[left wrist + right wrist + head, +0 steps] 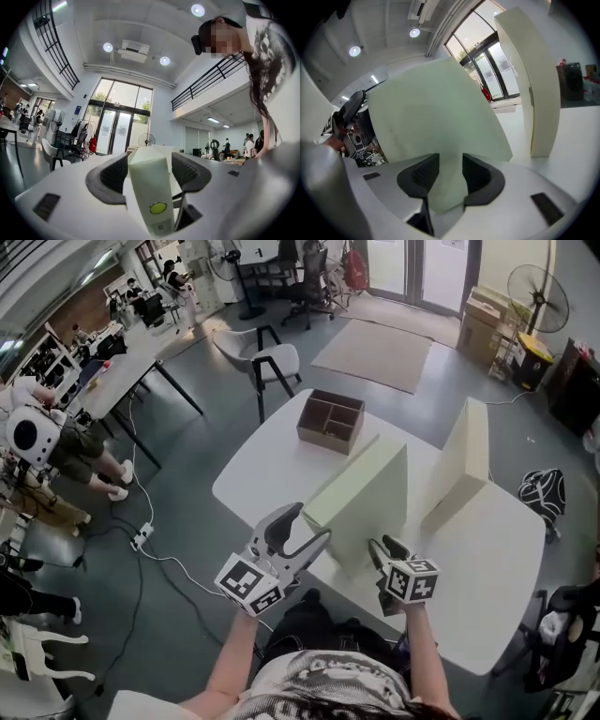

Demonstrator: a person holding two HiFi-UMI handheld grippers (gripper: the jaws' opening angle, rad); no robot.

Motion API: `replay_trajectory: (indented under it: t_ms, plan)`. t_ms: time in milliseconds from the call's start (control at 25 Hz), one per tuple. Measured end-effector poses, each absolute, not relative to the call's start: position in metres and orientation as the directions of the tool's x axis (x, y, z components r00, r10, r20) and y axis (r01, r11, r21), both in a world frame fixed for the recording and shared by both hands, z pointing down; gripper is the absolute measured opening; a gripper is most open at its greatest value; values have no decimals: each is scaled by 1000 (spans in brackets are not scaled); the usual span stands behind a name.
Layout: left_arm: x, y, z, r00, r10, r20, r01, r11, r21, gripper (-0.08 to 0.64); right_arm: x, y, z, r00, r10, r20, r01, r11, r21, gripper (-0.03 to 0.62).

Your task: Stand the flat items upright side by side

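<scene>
Left gripper (313, 523) and right gripper (384, 548) both clamp the near edge of the leaning pale green box (366, 488), with the upright cream box (461, 463) at its two o'clock, nearer the right gripper.

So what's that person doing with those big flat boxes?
A person is standing flat boxes up on the white table, with a claw in each hand. The left claw and the right claw both pinch the near end of the green box, holding it up on its edge. A cream box already stands upright to its right, with a gap between them. A brown wooden tray sits at the table's far side.
</scene>
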State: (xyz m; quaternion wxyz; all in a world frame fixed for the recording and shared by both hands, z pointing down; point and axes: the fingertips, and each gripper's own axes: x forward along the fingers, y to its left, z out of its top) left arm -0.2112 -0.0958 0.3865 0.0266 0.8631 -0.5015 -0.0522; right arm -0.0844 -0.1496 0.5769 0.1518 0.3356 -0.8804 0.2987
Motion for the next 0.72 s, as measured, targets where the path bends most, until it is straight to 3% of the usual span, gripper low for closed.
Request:
replay_trajectory:
  t_ms: [400,720]
  plan:
    - [-174,-92,398,580,-815,-15,-810,-578,103,295,-70,-149,559,-714,-546,439,-700,571,-429,149]
    - [-147,-85,446,644,-753,138,-764,-643,52,301,-60,-145,561,-704,-555,443,-710,555,-433,149]
